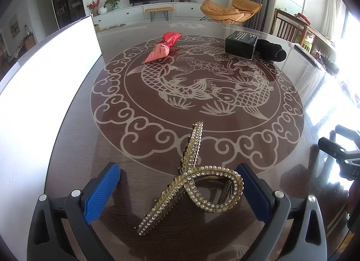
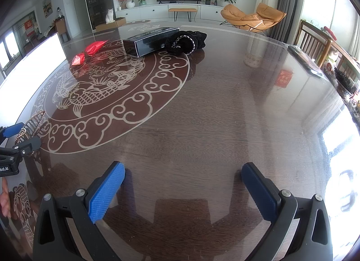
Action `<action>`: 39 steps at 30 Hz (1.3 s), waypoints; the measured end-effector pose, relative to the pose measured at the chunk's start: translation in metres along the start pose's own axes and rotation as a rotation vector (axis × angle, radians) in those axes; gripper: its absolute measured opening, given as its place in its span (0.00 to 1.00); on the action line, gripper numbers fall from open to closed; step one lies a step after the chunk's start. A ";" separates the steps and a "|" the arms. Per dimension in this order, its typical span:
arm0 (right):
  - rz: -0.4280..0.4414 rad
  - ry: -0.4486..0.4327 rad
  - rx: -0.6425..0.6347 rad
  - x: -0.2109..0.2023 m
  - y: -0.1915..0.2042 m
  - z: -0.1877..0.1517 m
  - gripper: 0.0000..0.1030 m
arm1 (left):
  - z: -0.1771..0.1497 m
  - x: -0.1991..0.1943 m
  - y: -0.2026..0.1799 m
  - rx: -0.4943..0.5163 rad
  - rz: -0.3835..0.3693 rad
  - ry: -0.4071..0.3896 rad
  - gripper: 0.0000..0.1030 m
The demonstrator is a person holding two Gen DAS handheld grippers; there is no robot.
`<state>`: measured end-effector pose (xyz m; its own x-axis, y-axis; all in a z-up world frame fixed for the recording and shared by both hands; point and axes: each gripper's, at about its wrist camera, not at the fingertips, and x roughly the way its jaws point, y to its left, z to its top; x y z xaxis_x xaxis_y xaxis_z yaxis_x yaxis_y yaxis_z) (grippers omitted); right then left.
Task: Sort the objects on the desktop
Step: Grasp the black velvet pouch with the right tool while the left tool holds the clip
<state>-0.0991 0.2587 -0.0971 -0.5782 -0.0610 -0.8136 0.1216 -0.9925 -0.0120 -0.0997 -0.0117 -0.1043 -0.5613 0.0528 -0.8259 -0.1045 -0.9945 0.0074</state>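
Both tongs stand apart: the left gripper point(image 1: 180, 184) straddles a jewelled hair claw point(image 1: 191, 182) lying on the glass table point(image 1: 292, 159), pads wide of it on either side, while the right gripper point(image 2: 183, 184) hangs over bare tabletop. That claw looks light, rigid and knobbly (pearls and stones could shed under a hard squeeze), and probably skates on glass. Best hold: across the crossing near its hinge, not the thin toothed tips.

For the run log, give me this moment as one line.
left gripper: open, straddling hair clip | right gripper: open, nothing between | red packet, black box: untouched
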 end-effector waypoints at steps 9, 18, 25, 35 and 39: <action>0.000 0.000 0.000 0.000 0.000 0.000 1.00 | 0.000 0.000 0.000 0.000 0.001 0.000 1.00; 0.057 0.003 0.035 0.001 -0.006 0.008 1.00 | 0.000 0.000 0.000 -0.002 0.002 -0.001 1.00; 0.083 -0.060 0.201 0.014 -0.026 0.121 0.99 | 0.001 0.000 0.000 -0.002 0.002 -0.001 1.00; 0.017 0.141 0.137 0.116 0.000 0.201 0.42 | 0.001 0.001 -0.001 -0.002 0.001 -0.002 1.00; 0.030 0.102 0.108 0.111 0.007 0.190 0.38 | 0.000 0.001 0.000 -0.003 0.001 -0.002 1.00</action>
<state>-0.3153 0.2253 -0.0770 -0.4896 -0.0853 -0.8678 0.0471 -0.9963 0.0713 -0.1004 -0.0112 -0.1045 -0.5629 0.0522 -0.8248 -0.1018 -0.9948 0.0064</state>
